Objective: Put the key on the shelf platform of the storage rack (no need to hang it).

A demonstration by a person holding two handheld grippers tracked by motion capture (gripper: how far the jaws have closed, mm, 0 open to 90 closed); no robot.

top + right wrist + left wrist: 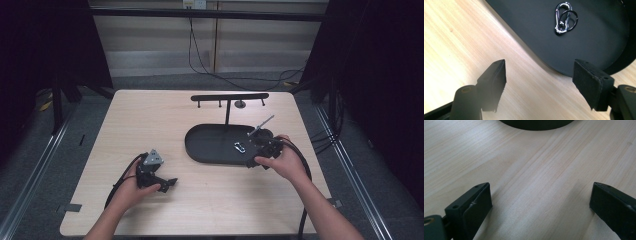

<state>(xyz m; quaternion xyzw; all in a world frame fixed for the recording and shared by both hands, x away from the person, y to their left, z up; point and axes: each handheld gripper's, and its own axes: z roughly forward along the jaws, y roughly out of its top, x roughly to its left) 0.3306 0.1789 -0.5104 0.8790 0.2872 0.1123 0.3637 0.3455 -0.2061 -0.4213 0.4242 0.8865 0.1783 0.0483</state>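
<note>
Right gripper (539,75) open at tray (529,30) edge.

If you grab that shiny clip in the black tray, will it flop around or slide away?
The clip looks like thin metal, so probably stiff and light. The ring looped through it would likely dangle and swing. Lying flat on the smooth tray, it may skid when nudged.

The pale wooden bench (150,125) shows fine, matt grain. The black oval tray (529,25) looks smooth, faintly sheened plastic. The small silver carabiner clip (562,18) is polished, glossy metal.
</note>
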